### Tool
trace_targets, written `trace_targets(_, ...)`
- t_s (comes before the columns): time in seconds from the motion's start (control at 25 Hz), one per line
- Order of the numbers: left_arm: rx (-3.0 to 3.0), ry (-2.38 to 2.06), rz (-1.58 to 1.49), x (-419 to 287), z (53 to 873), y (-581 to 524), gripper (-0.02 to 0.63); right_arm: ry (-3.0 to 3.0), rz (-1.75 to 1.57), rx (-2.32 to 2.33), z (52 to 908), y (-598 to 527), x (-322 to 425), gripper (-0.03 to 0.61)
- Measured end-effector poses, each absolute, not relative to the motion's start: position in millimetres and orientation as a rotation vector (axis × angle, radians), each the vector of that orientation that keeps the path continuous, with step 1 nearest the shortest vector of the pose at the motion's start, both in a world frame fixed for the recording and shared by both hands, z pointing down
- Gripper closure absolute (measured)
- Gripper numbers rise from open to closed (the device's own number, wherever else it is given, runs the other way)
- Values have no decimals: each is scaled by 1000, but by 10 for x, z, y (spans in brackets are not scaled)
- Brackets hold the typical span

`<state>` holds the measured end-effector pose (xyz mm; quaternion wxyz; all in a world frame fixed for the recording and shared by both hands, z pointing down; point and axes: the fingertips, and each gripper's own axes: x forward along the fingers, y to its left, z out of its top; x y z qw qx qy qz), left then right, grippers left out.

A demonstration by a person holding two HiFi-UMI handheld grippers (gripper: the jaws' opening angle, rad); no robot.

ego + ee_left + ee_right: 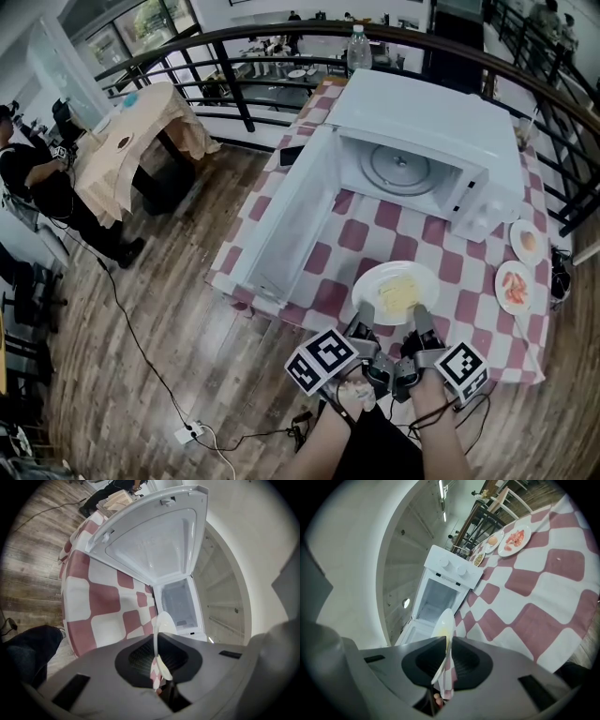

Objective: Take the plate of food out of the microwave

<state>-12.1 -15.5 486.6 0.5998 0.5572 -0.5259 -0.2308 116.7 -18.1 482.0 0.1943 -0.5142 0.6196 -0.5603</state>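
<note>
Reaching forward with the left forearm (323, 452) and the right forearm (442, 441), up from the bottom edge of the head view, close together. Holding the left tongs (364, 315) and the right tongs (419, 315) side by side, handles almost touching, tips pointing away from the body. Pinching the near rim of the plate (367, 281) with the left tongs, jaws narrowed to a slit, thin edge between the pads. Pinching the same rim just beside with the right tongs, jaws likewise narrowed on it. Wrapping the left hand (355, 396) round its handle.
</note>
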Motion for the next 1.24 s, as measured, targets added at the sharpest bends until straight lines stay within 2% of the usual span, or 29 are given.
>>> trace_targets(1.24,1289,-1209,-517,-119,4881,-329,583,1691,-1571,-1411,4808,-370,1147,538)
